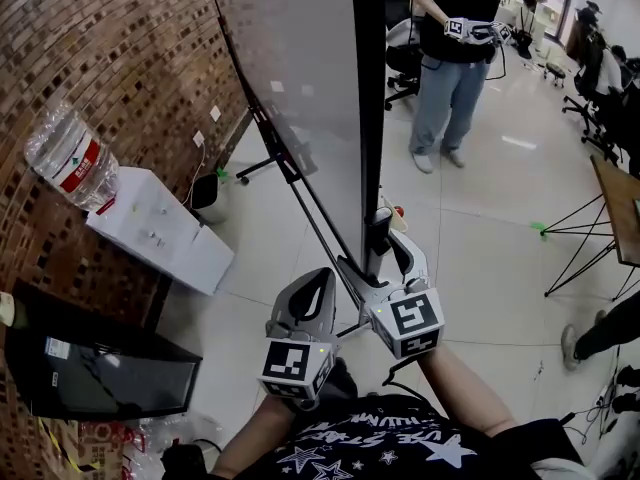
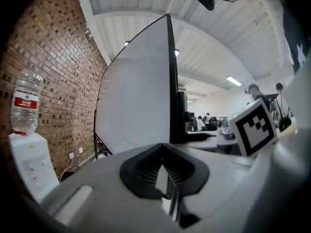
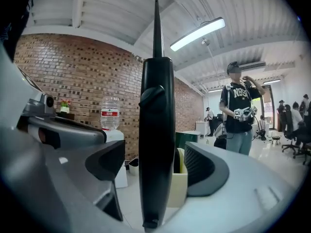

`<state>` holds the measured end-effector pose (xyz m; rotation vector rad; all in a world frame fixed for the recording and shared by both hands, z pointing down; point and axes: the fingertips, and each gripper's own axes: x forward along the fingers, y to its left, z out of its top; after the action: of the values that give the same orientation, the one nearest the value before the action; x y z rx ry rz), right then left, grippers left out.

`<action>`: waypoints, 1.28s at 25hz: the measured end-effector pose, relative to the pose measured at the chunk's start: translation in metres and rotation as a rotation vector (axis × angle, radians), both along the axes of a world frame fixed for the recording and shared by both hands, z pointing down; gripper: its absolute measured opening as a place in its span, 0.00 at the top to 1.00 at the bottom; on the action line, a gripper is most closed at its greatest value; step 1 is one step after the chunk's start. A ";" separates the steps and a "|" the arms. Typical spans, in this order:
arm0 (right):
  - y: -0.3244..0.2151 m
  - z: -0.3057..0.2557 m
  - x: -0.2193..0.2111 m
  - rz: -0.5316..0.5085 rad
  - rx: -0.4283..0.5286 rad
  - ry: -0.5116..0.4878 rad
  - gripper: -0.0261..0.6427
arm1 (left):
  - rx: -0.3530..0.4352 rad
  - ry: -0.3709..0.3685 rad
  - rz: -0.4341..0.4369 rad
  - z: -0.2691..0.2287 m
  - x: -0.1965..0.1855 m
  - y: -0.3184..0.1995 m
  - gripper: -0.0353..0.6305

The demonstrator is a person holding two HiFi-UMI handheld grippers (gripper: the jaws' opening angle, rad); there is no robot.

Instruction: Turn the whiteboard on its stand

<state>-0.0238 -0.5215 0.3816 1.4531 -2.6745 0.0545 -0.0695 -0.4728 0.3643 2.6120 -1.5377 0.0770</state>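
Observation:
The whiteboard [image 1: 300,88] stands almost edge-on in front of me, its grey face toward the brick wall and its black frame edge [image 1: 370,118] running straight down. My right gripper [image 1: 390,253] is at the lower end of that edge. In the right gripper view the black edge [image 3: 156,144] stands upright between the jaws, with a gap on each side, so the right gripper [image 3: 155,171] is open. My left gripper [image 1: 318,280] hangs just left of it, below the board, shut and empty. The left gripper view shows the whiteboard [image 2: 136,96] beyond its closed pads [image 2: 146,171].
The board's black stand strut [image 1: 300,183] slants down to the tiled floor. A white water dispenser [image 1: 160,230] with a bottle [image 1: 70,158] stands at the brick wall. A dark screen [image 1: 90,368] leans at lower left. A person [image 1: 455,58] holding grippers stands beyond the board, and a table [image 1: 620,208] is at right.

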 end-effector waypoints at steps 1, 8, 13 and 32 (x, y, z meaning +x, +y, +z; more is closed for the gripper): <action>-0.004 -0.003 -0.001 0.009 0.014 -0.006 0.40 | -0.003 0.001 0.001 -0.002 -0.001 -0.004 0.94; -0.023 -0.016 -0.001 0.092 0.073 -0.021 0.50 | -0.018 0.007 0.019 0.003 -0.009 -0.028 0.94; -0.025 -0.020 -0.007 0.094 0.109 -0.050 0.59 | -0.016 0.013 0.018 0.005 -0.010 -0.039 0.94; -0.021 -0.015 -0.004 0.111 0.077 -0.039 0.81 | 0.029 -0.038 -0.015 0.000 -0.009 -0.033 0.94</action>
<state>-0.0279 -0.5425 0.3663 1.6395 -2.6512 -0.0131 -0.0781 -0.5059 0.3641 2.6357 -1.5823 0.1046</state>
